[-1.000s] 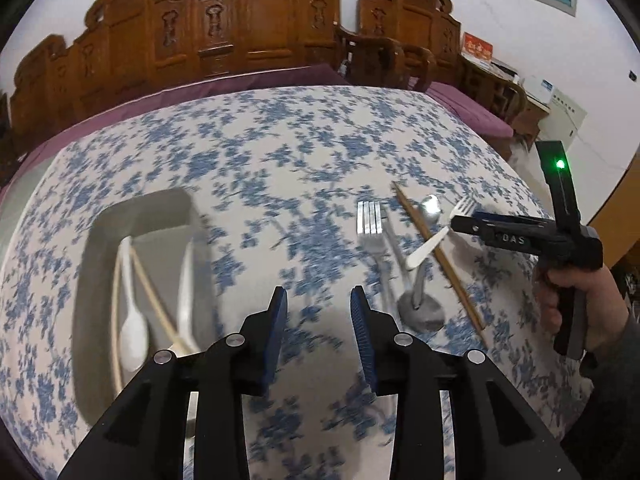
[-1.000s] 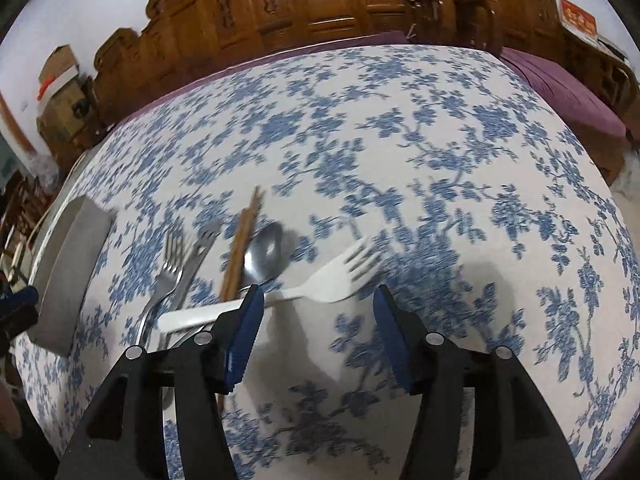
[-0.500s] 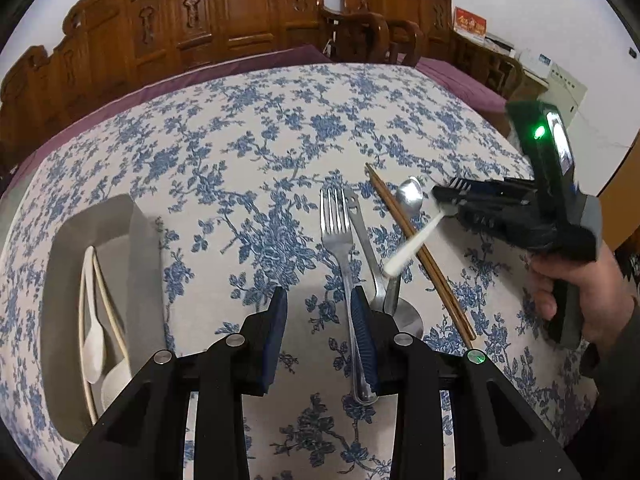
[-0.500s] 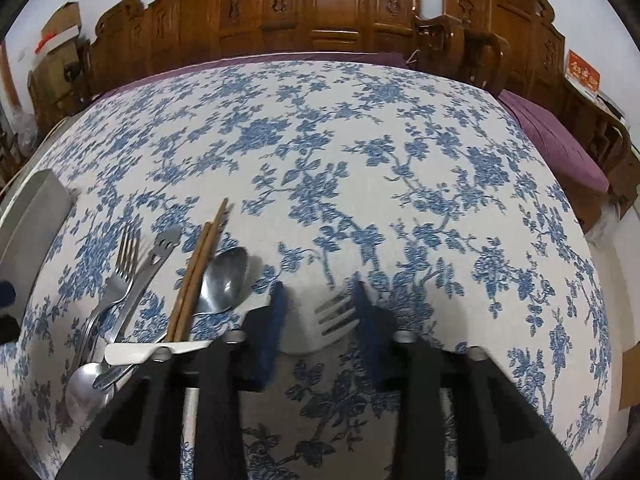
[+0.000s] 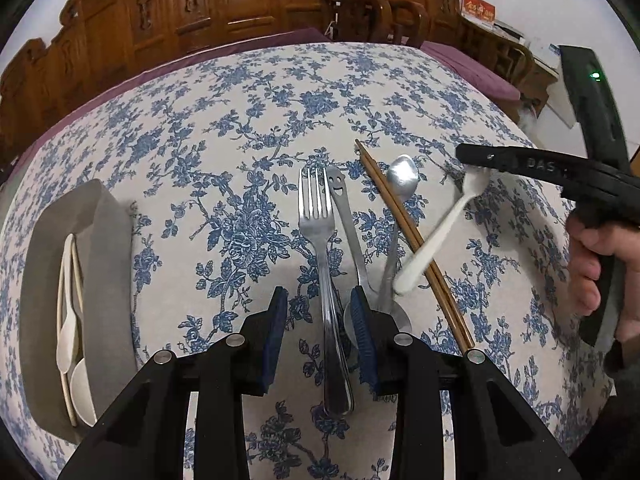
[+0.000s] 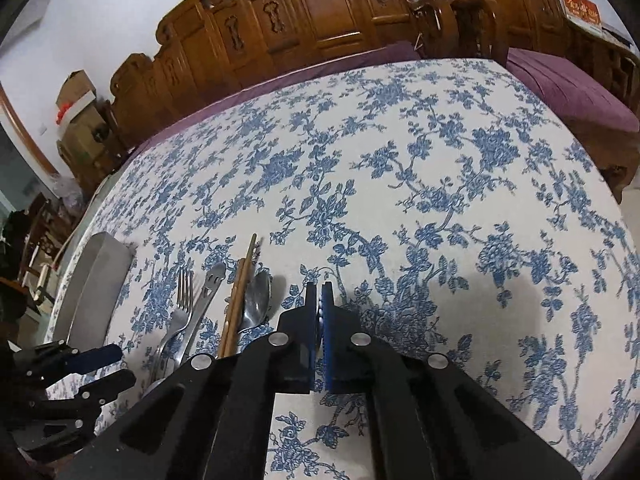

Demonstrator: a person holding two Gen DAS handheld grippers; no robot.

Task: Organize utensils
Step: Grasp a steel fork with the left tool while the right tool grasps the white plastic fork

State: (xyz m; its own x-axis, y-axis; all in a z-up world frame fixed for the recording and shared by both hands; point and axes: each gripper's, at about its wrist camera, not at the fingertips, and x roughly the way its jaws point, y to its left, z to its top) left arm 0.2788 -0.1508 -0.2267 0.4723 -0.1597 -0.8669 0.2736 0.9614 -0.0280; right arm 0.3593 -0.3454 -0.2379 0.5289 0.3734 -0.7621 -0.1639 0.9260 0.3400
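Left claw [image 5: 318, 338] – jaws wide, straddling the steel fork [image 5: 320, 248] flat on the bench [image 5: 248, 120]; closing on its handle is the next move. Right claw [image 6: 320, 316] – pinched on the white plastic fork [image 5: 436, 236], apparently by its tines, lifted and blurred. Farther left, the grey tray [image 5: 108, 248] awaits both.

Blue-flowered white tablecloth [image 5: 240, 152], grey tray [image 5: 108, 240], white fork [image 5: 436, 236]
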